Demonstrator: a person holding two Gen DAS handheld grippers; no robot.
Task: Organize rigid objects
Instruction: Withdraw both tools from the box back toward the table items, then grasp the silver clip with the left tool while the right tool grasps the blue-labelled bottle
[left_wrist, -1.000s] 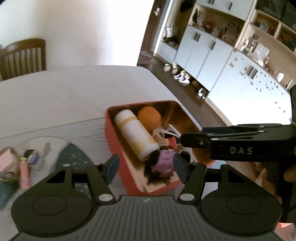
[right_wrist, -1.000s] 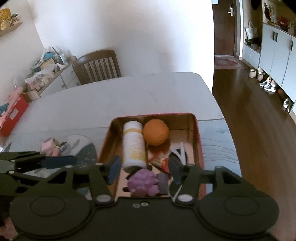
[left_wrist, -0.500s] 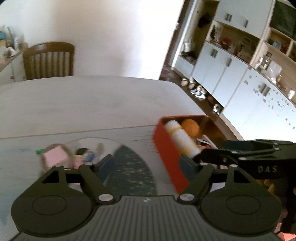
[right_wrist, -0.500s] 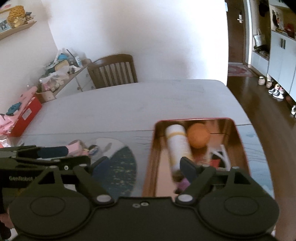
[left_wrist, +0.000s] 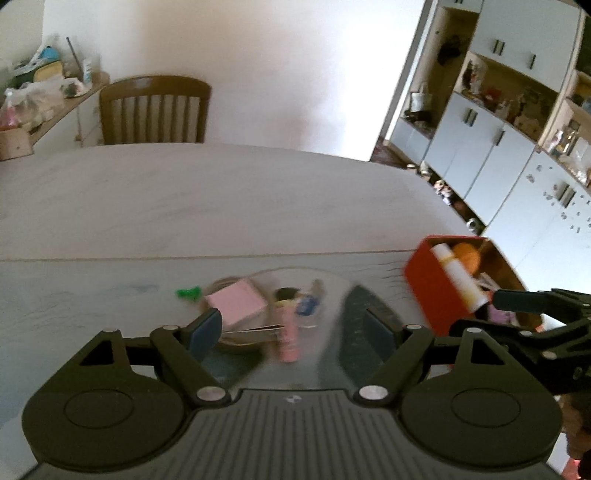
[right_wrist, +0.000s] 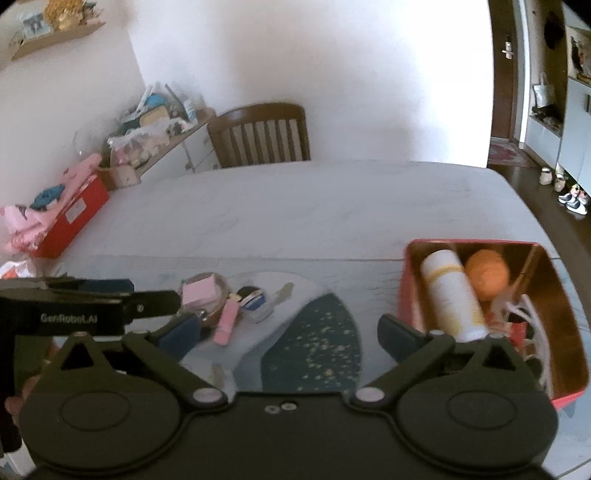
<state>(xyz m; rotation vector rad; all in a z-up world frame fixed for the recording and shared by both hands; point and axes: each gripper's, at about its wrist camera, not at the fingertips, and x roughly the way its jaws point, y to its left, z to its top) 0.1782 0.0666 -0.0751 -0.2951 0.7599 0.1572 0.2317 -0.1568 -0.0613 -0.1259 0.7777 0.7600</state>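
Note:
A red tin (left_wrist: 430, 286) (right_wrist: 406, 280) on the table holds a white bottle (right_wrist: 452, 295), an orange ball (right_wrist: 487, 273) and small items. To its left lies a pile: a pink block (left_wrist: 236, 299) (right_wrist: 199, 290) on a small dish, a pink tube (left_wrist: 287, 334) (right_wrist: 226, 321), a blue-labelled item (right_wrist: 255, 301) and a green piece (left_wrist: 187, 292). My left gripper (left_wrist: 293, 330) is open and empty, just in front of the pile. My right gripper (right_wrist: 290, 330) is open and empty, between the pile and the tin.
A wooden chair (left_wrist: 153, 110) stands at the table's far side. A cluttered sideboard (right_wrist: 155, 122) and a red box (right_wrist: 74, 218) are at the left. White cupboards (left_wrist: 498, 147) line the right. A dark round mat (right_wrist: 314, 343) lies under the grippers.
Both grippers have swung left from over the tin toward the pile. The tin now sits at the right of both views.

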